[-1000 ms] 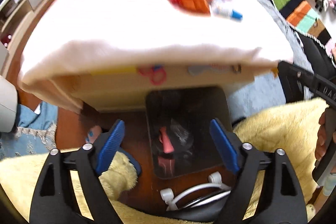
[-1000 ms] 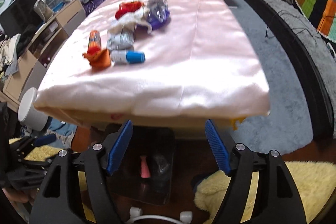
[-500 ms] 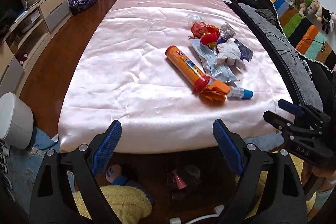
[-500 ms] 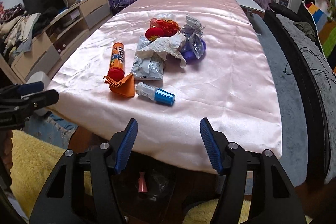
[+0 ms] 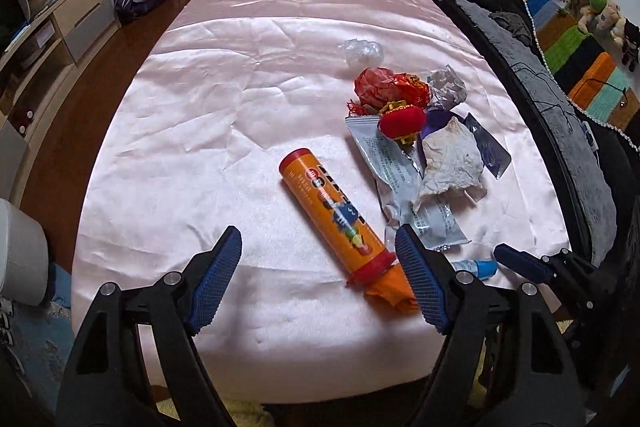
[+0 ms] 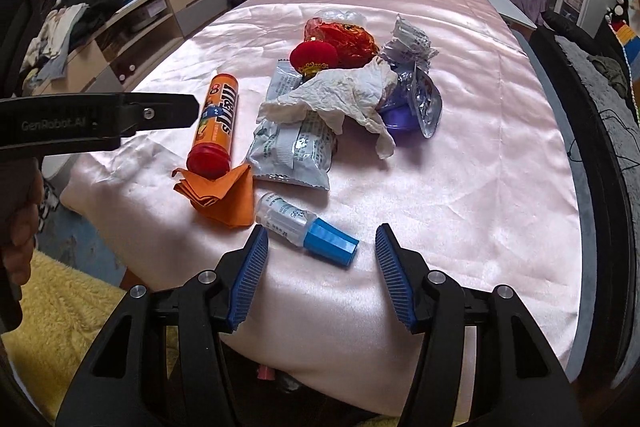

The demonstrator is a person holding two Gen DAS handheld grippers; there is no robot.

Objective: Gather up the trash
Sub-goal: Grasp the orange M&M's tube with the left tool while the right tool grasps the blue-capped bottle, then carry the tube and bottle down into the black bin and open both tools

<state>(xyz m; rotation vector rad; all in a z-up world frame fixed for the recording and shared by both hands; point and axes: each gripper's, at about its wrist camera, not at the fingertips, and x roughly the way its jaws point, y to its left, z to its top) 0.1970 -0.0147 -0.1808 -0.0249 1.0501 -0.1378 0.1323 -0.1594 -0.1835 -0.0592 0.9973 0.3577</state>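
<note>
Left wrist view: a second ago this camera looked under the table edge at a dark bin on the floor; now it has risen and faces the pile on the tabletop (image 5: 208,131). The left gripper (image 5: 318,279) has its 2 blue pads wide apart and holds nothing. The orange candy tube (image 5: 334,217) lies slantwise just ahead, its red cap near the right pad, resting on a folded orange napkin (image 5: 394,293). Beyond it lie a grey snack pouch (image 5: 404,187), a crumpled tissue (image 5: 450,165), a red lantern ornament (image 5: 402,123) and red foil wrap (image 5: 384,87). The rise suggests a drop-off is finished and the next pickup is being lined up, likely the tube.

Right wrist view: this camera has likewise come up from the bin. The right gripper (image 6: 322,275) is also spread and empty, with the small blue-capped bottle (image 6: 308,229) lying between its pads, not yet touched. The left gripper's arm crosses at left.

The tabletop wears wrinkled pink satin, slippery-looking. Around it: wood floor, low drawers with clothes, purple curtains, a striped blanket with plush toys at right.
</note>
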